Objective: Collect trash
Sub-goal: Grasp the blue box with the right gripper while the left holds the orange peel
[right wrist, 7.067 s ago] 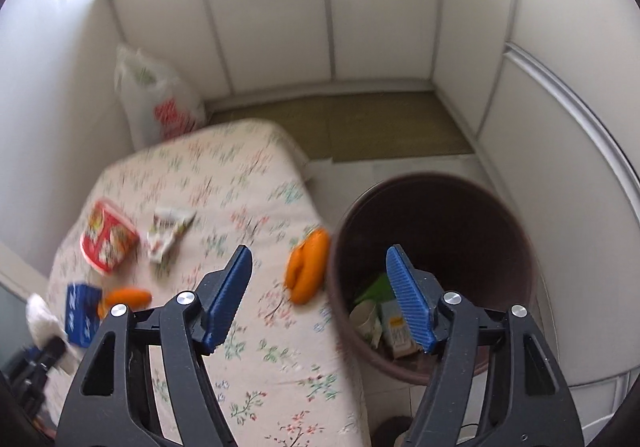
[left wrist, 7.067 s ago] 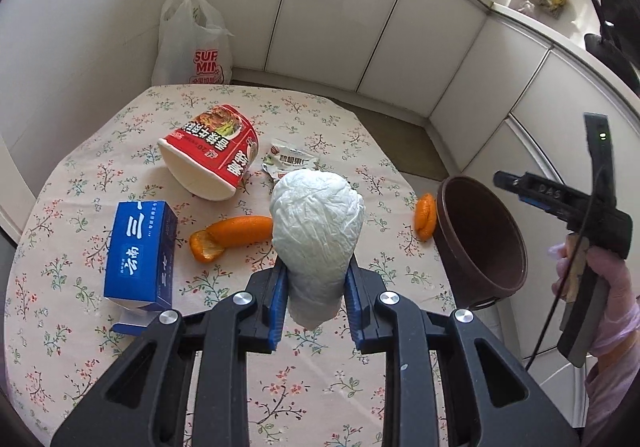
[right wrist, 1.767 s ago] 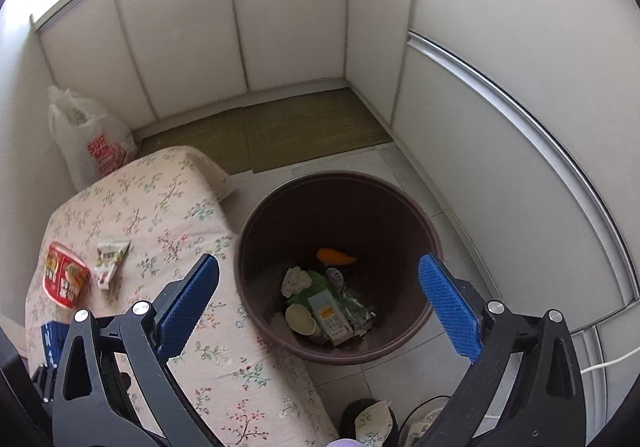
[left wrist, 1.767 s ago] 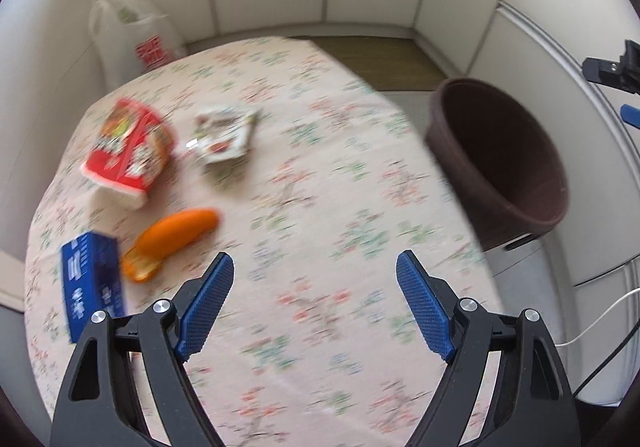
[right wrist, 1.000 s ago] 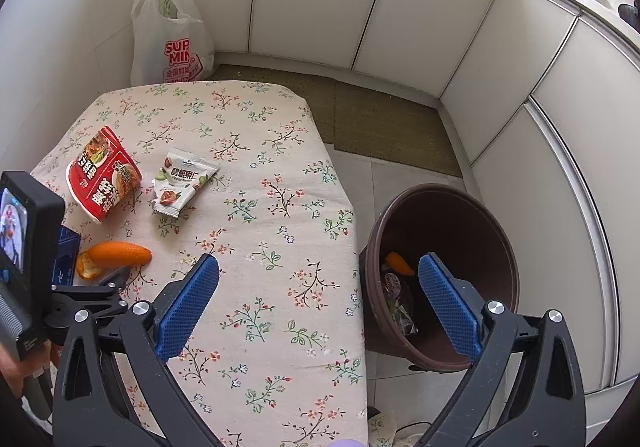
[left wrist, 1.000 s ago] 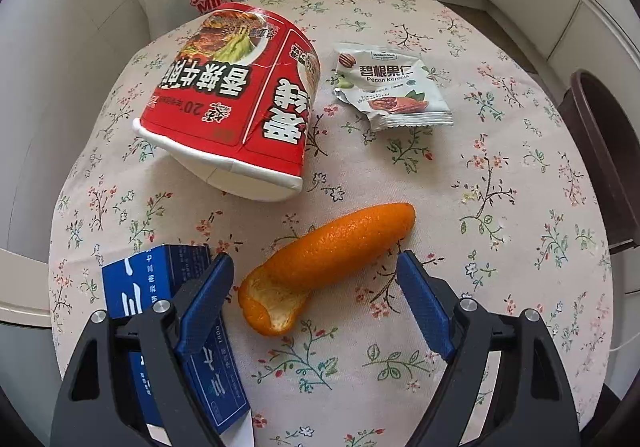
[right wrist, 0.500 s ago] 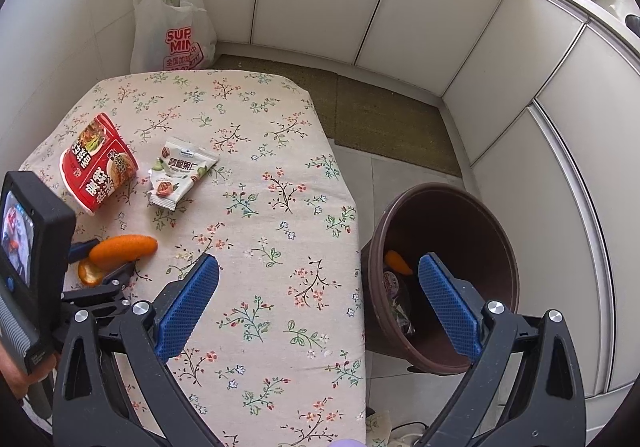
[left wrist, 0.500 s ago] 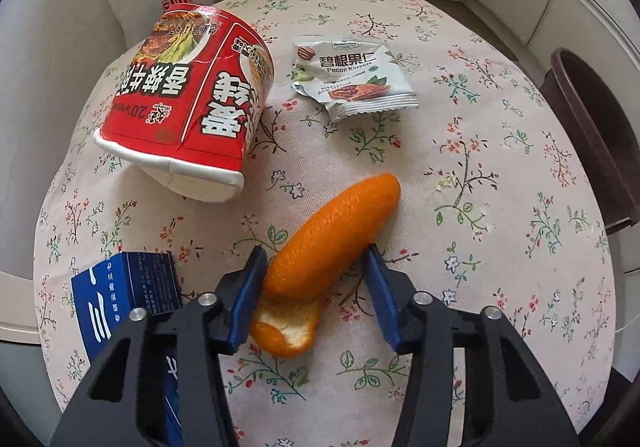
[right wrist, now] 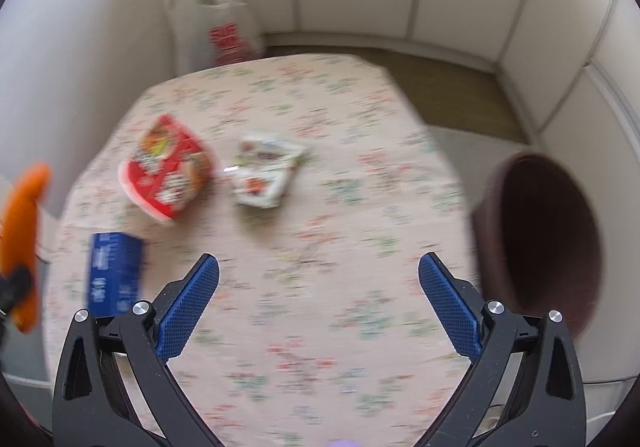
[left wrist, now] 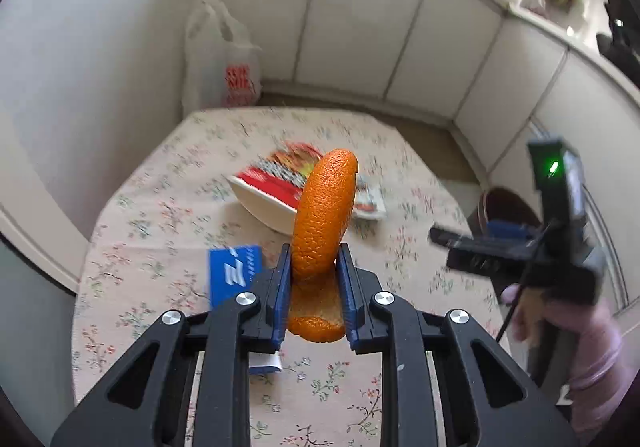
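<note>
Fingers [left wrist: 282, 289] closing, pinching orange peel [left wrist: 324, 215] above noodle cup [left wrist: 276, 191].

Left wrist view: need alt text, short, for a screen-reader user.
The left gripper is closing on a curled piece of orange peel, lifted above a floral tablecloth. On the tablecloth lie a red instant noodle cup on its side, a blue box and a snack packet. The right gripper shows at right, near a brown bin.

On the bench [right wrist: 360, 207] the noodle cup [right wrist: 166, 167] lies left of the snack packet [right wrist: 266, 169], with the carton [right wrist: 114, 275] nearer. The bin [right wrist: 540, 243] stands on the floor to the bench's right, and a plastic bag [right wrist: 212, 19] stands behind its far left corner.
</note>
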Action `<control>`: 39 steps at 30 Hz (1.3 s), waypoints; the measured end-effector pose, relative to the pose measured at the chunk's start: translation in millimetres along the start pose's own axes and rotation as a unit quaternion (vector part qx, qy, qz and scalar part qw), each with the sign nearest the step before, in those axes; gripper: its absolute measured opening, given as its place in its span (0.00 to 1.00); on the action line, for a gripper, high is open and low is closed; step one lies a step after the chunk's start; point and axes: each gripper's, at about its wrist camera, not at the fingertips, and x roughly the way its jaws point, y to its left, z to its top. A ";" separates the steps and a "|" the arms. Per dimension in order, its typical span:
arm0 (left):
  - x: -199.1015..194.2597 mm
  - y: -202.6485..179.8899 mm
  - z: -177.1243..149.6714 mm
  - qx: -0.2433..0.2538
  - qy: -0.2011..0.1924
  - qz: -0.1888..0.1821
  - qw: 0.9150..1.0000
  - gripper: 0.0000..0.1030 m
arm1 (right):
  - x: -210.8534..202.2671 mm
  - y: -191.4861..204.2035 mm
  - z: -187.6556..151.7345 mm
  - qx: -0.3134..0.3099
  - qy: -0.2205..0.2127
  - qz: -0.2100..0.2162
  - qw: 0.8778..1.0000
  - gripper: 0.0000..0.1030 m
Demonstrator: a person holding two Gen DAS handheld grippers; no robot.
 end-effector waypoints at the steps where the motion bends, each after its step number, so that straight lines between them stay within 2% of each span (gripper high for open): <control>1: -13.7 9.4 4.1 -0.008 -0.023 0.013 1.000 0.21 | 7.5 12.8 -3.6 -0.002 0.012 0.021 1.000 0.93; 4: -35.6 34.1 15.3 -0.021 -0.068 0.059 0.996 0.21 | 32.1 57.2 -13.7 -0.016 0.053 0.044 0.997 0.93; 8: -44.0 61.9 22.4 -0.048 -0.080 0.077 0.993 0.22 | 59.3 123.9 -23.6 -0.026 0.092 0.073 0.993 0.93; 10: -45.3 73.9 25.6 -0.068 -0.082 0.071 0.992 0.22 | 65.6 150.7 -25.4 -0.044 0.093 0.059 0.993 0.93; 14: -52.9 84.3 27.6 -0.087 -0.090 0.063 0.990 0.22 | 80.9 194.0 -20.4 -0.079 0.090 0.005 0.993 0.93; 17: -61.0 86.6 26.2 -0.085 -0.100 0.063 0.989 0.22 | 90.7 210.2 -14.7 -0.083 0.096 -0.003 0.992 0.93; 21: -68.0 87.4 30.9 -0.080 -0.118 0.071 0.987 0.23 | 94.9 225.1 -14.1 -0.095 0.098 -0.019 0.990 0.93; 26: -66.8 96.5 32.9 -0.106 -0.114 0.049 0.987 0.23 | 99.1 228.4 -23.0 -0.086 0.117 0.005 0.989 0.92; 28: -65.9 96.7 32.6 -0.106 -0.111 0.050 0.987 0.23 | 98.3 229.1 -24.4 -0.082 0.112 0.015 0.990 0.75; 29: -66.7 97.0 31.4 -0.104 -0.112 0.053 0.987 0.23 | 99.5 229.3 -24.9 -0.082 0.113 0.017 0.990 0.55; 31: -66.2 96.5 31.2 -0.104 -0.112 0.056 0.987 0.23 | 102.2 227.7 -26.0 -0.082 0.120 0.022 0.989 0.53; 39: -57.6 91.1 34.8 -0.113 -0.108 0.050 0.987 0.23 | 82.6 212.1 -21.7 -0.080 0.096 0.035 0.992 0.51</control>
